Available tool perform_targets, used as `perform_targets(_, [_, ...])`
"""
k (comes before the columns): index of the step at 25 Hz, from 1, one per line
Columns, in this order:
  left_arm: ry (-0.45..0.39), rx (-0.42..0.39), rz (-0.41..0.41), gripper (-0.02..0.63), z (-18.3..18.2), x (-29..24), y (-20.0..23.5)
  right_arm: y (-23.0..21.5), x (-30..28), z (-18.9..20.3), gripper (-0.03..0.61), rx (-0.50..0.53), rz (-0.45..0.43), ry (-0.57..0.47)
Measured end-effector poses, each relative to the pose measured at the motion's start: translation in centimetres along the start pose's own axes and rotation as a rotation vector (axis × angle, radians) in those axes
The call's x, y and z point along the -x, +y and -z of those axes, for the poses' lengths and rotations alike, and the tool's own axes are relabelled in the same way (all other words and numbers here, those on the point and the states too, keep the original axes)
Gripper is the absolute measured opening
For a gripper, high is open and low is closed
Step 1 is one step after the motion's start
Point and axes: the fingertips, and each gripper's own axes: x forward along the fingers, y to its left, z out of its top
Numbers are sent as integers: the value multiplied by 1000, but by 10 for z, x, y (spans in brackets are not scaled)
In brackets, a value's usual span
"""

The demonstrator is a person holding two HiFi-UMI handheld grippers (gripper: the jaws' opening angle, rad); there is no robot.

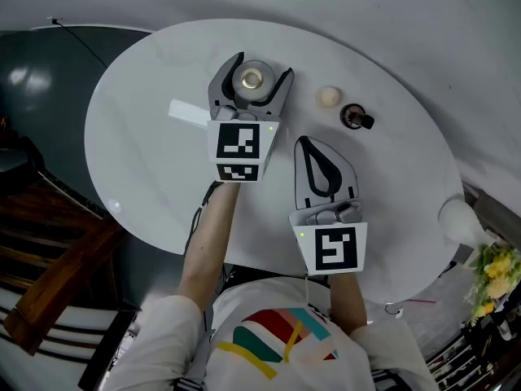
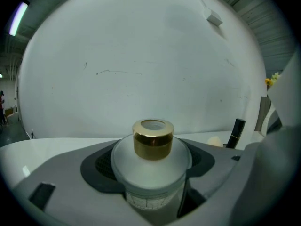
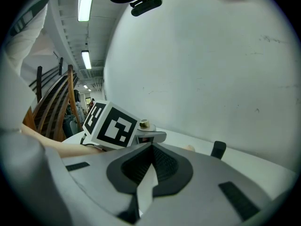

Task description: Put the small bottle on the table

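Note:
The small bottle [image 1: 251, 79] is frosted white with a gold cap [image 2: 153, 139]. It stands upright between the jaws of my left gripper [image 1: 249, 78], which is shut on its body [image 2: 149, 173] over the far part of the round white table [image 1: 146, 177]. Whether its base touches the tabletop is hidden. My right gripper [image 1: 303, 142] lies lower right of the left one, shut with nothing in it; its tips meet [image 3: 151, 146]. The right gripper view shows the left gripper's marker cube [image 3: 111, 124] and the gold cap [image 3: 144, 124] behind it.
A cream round piece [image 1: 328, 96] and a small dark bottle [image 1: 356, 117] lie on the table right of the left gripper; the dark bottle [image 2: 233, 133] shows upright. A white flat piece [image 1: 189, 113] lies to the left. A wooden chair [image 1: 57, 275] stands below left, yellow flowers [image 1: 492, 271] at right.

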Motion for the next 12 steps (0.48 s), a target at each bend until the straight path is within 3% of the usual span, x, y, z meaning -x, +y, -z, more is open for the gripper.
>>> perform_targets(12, [26,-24,1,341,3,-2,-6,5,17,-25,11,-31,-21,-64])
